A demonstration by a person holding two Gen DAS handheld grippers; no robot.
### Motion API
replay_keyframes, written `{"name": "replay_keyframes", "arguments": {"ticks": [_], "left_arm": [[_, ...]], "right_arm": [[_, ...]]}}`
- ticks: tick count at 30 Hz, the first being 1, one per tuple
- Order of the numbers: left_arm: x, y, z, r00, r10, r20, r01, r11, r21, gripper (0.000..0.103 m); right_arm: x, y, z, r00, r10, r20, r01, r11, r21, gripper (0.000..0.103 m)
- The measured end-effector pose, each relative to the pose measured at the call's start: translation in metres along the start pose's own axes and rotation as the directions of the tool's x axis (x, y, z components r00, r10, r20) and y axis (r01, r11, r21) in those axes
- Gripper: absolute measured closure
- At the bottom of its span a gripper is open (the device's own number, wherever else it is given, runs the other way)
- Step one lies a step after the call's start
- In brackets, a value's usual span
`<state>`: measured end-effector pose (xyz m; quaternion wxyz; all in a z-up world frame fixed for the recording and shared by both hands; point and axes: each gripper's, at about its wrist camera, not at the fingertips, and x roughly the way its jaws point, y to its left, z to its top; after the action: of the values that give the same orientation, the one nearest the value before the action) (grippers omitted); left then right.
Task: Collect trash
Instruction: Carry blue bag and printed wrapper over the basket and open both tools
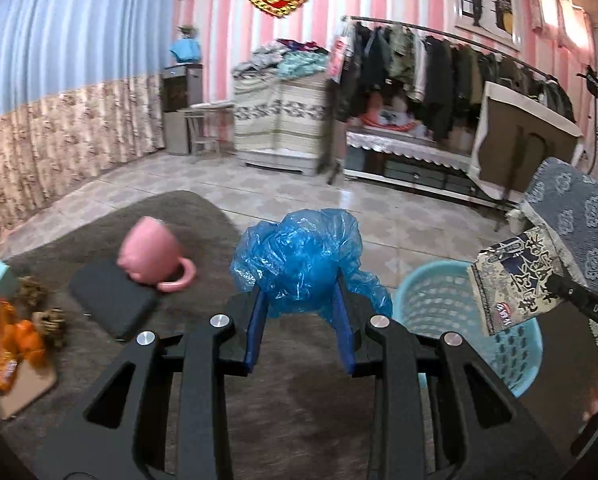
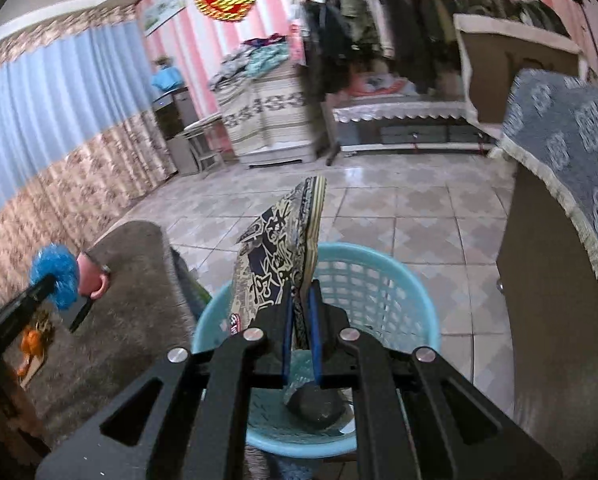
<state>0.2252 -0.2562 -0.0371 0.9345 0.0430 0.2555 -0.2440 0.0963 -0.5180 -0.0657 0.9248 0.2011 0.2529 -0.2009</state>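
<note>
Left gripper: jaws clamped on crumpled blue plastic bag.
Right gripper: jaws clamped on printed wrapper, above turquoise basket.

You see a grey-carpeted table at lower left, bearing a tipped pink mug, black pad and orange packet; a basket stands on the tiled floor.

Black tool frame, blue pads, silver screws

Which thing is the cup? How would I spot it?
Find the grey fuzzy rug covering the table. Near its middle a glossy pink ceramic cup lies tipped against a flat black pad. Nothing else there is pink, and only it has a looped handle.
</note>
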Motion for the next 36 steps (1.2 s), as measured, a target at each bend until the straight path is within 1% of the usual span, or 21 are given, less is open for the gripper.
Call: {"name": "replay_keyframes", "arguments": {"ticks": [6, 12, 17, 20, 22, 24, 27, 29, 32, 33, 34, 36], "left_arm": [[0.024, -0.042, -0.007, 0.998, -0.055, -0.013, 0.056, 0.997, 0.046, 0.074], [0.051, -0.071, -0.015, 0.993, -0.104, -0.061, 0.109, 0.991, 0.077, 0.074], [0.067, -0.099, -0.021, 0.986, -0.146, -0.084, 0.154, 0.982, 0.105, 0.074], [0.075, -0.116, -0.023, 0.983, -0.158, -0.093, 0.17, 0.976, 0.138, 0.074], [0.079, -0.126, -0.024, 0.983, -0.16, -0.091, 0.173, 0.972, 0.161, 0.067], [0.082, -0.132, -0.022, 0.984, -0.159, -0.085, 0.171, 0.971, 0.166, 0.041], [0.082, -0.13, -0.02, 0.985, -0.159, -0.063, 0.166, 0.975, 0.147, 0.023], [0.081, -0.121, -0.02, 0.991, -0.125, -0.043, 0.13, 0.983, 0.131, 0.02], [0.078, -0.102, -0.018, 0.995, -0.092, -0.033, 0.095, 0.991, 0.098, 0.019], [0.076, -0.098, -0.018, 0.996, -0.083, -0.027, 0.085, 0.992, 0.095, 0.017], [0.072, -0.091, -0.016, 0.998, -0.054, -0.014, 0.056, 0.994, 0.098, 0.016], [0.065, -0.08, -0.013, 1.0, 0.003, 0.007, -0.003, 0.995, 0.104, 0.01]], "right_arm": [[0.012, -0.016, -0.002, 0.998, -0.061, -0.018, 0.061, 0.998, 0.005, 0.095], [0.02, -0.024, -0.006, 0.994, -0.104, -0.038, 0.104, 0.995, -0.001, 0.095], [0.027, -0.042, -0.01, 0.991, -0.124, -0.059, 0.128, 0.99, 0.062, 0.095], [0.028, -0.048, -0.014, 0.99, -0.125, -0.064, 0.129, 0.989, 0.072, 0.095], [0.03, -0.048, -0.016, 0.989, -0.13, -0.07, 0.135, 0.989, 0.064, 0.095], [0.031, -0.047, -0.015, 0.988, -0.134, -0.076, 0.138, 0.989, 0.056, 0.095], [0.033, -0.046, -0.015, 0.987, -0.14, -0.083, 0.144, 0.988, 0.048, 0.095], [0.034, -0.046, -0.016, 0.986, -0.145, -0.086, 0.149, 0.988, 0.045, 0.095], [0.036, -0.044, -0.016, 0.985, -0.147, -0.093, 0.151, 0.988, 0.035, 0.095], [0.037, -0.042, -0.016, 0.984, -0.149, -0.095, 0.152, 0.988, 0.029, 0.094], [0.039, -0.038, -0.017, 0.984, -0.153, -0.096, 0.156, 0.988, 0.022, 0.092], [0.043, -0.036, -0.016, 0.983, -0.161, -0.093, 0.163, 0.987, 0.012, 0.091]]}}
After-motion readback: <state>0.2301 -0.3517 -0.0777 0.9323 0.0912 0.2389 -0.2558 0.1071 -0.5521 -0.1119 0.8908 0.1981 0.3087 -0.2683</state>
